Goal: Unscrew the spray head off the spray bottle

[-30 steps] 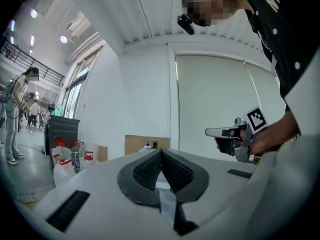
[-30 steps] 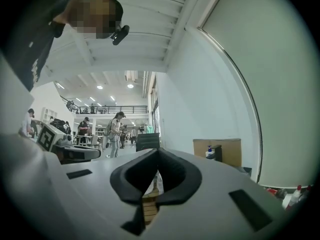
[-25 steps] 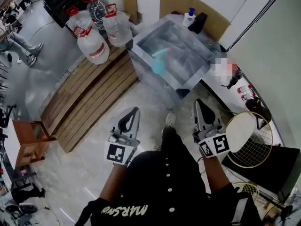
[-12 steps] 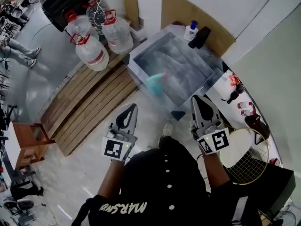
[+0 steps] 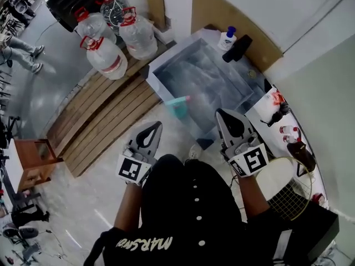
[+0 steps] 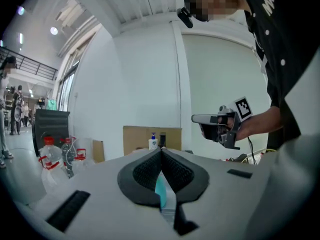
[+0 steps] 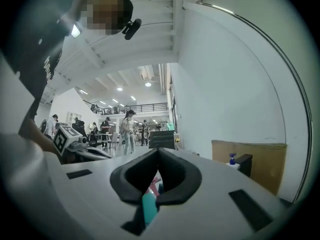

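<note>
A teal spray bottle (image 5: 179,106) with a pink head lies at the near edge of the shiny table (image 5: 222,87). My left gripper (image 5: 155,125) is shut and empty, held in the air short of the table, below and left of the bottle. My right gripper (image 5: 222,113) is also shut and empty, close to the table's near corner, right of the bottle. In the left gripper view the shut jaws (image 6: 161,150) point at the bottle (image 6: 161,194), with the right gripper (image 6: 200,118) beside. The right gripper view shows its shut jaws (image 7: 158,150) and the bottle (image 7: 149,204) beyond.
Three big water jugs (image 5: 108,57) stand on a wooden pallet (image 5: 105,115) to the left. A white pump bottle (image 5: 226,39) and cardboard (image 5: 233,10) are at the table's far side. A racket (image 5: 285,190) lies at the right, a wooden stool (image 5: 33,162) at the far left.
The person has stepped toward the table, so both grippers now sit nearer the bottle. Both stayed shut and empty.
</note>
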Demonstrator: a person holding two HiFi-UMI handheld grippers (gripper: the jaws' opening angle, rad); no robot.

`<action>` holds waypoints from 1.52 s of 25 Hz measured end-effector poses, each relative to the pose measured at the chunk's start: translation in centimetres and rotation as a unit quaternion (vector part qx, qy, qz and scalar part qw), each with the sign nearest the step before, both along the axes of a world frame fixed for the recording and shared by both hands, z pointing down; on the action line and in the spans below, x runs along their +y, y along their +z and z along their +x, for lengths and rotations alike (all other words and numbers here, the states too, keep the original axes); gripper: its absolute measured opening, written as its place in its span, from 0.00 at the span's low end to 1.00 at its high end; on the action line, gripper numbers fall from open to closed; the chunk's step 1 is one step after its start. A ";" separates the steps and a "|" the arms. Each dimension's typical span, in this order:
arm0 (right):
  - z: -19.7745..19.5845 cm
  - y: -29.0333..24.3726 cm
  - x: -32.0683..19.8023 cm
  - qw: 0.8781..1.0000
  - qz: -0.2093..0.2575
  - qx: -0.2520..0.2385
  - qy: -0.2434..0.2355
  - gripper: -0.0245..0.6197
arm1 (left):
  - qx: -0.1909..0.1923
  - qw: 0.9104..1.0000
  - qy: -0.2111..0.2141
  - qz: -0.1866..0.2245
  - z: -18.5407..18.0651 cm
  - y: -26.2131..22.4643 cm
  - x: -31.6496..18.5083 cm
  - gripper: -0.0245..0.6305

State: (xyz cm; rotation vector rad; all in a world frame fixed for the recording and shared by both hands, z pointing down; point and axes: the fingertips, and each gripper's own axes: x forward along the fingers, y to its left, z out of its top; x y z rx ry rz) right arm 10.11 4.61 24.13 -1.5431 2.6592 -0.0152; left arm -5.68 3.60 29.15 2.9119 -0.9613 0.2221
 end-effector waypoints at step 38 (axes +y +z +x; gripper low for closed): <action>-6.0 5.4 -11.1 0.984 -0.031 0.081 -0.157 0.06 | -0.091 0.954 0.285 -0.021 8.3 17.6 -7.1 0.63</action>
